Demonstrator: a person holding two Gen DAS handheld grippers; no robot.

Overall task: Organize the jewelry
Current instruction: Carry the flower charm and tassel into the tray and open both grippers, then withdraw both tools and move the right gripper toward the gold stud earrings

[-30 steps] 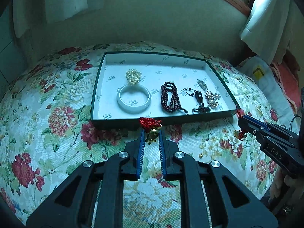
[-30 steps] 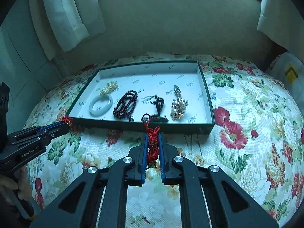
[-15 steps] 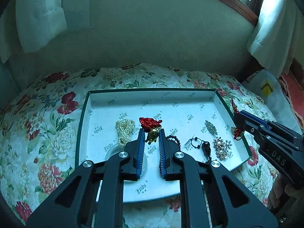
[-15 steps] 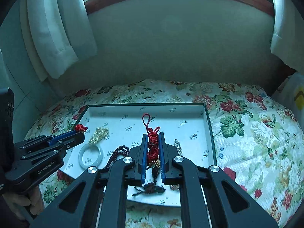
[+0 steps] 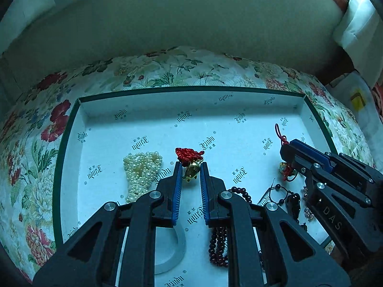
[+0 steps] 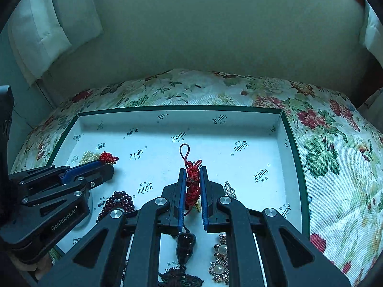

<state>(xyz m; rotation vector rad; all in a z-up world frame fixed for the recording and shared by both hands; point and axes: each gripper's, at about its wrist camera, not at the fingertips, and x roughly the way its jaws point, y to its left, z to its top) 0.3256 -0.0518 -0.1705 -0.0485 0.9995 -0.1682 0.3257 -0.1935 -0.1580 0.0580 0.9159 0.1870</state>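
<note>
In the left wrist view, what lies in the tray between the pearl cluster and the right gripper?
The left gripper, shut on a red-knotted gold charm; otherwise bare printed tray lining.

Red knotted charms point(image 6: 192, 184) hang above tray point(image 6: 290, 129).

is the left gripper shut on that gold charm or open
Shut on it. The left hand-held gripper pinches the gold charm between its blue pads, red knot bunched above the tips, held over the white tray.
</note>
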